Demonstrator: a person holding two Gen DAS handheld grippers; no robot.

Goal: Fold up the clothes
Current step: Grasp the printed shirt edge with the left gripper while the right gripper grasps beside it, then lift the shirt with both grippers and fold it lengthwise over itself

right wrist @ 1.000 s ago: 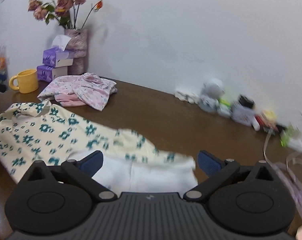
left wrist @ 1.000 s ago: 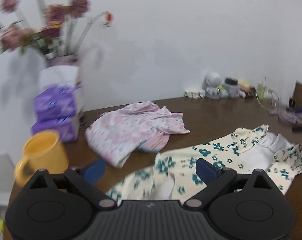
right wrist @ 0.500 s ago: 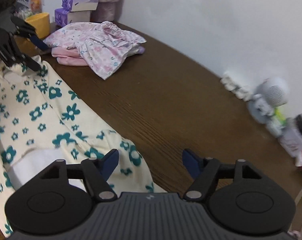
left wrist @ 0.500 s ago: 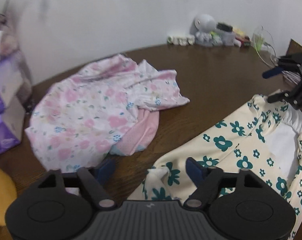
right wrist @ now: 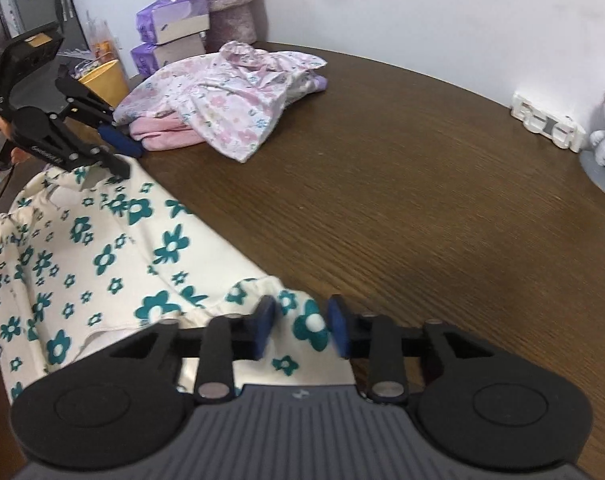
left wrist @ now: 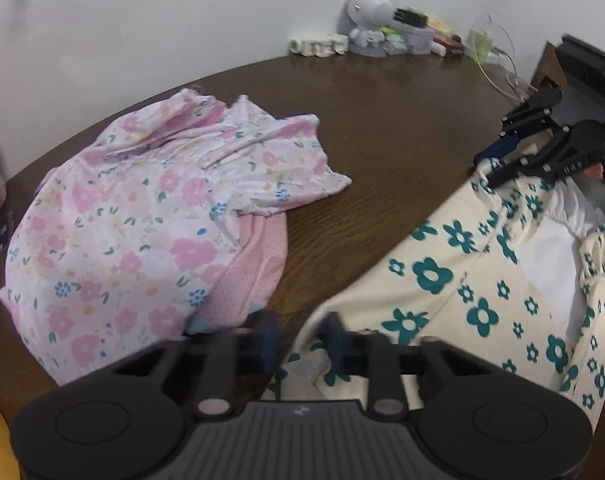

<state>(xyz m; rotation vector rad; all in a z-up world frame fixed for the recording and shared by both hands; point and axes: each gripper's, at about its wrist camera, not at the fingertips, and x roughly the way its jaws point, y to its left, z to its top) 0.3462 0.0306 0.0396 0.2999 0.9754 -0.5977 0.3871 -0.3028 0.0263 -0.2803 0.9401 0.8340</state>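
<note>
So both grippers have dropped in low over the cream floral garment [right wrist: 114, 248] since a second ago. The left gripper [left wrist: 300, 338] now has its jaws narrowed around one corner of the fabric, and the right gripper [right wrist: 302, 330] has narrowed its jaws around the opposite end. Both were wide open and higher up before.

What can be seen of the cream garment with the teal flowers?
The cream garment is a soft, thin-looking fabric printed with large and small teal flowers, with a plain white inside showing and gathered, ruffled edges. It lies spread and rumpled on the brown table, apart from the pink floral pile. The left gripper has its fingers around one edge; the right gripper straddles the far edge. Neither has clearly clamped yet.
</note>
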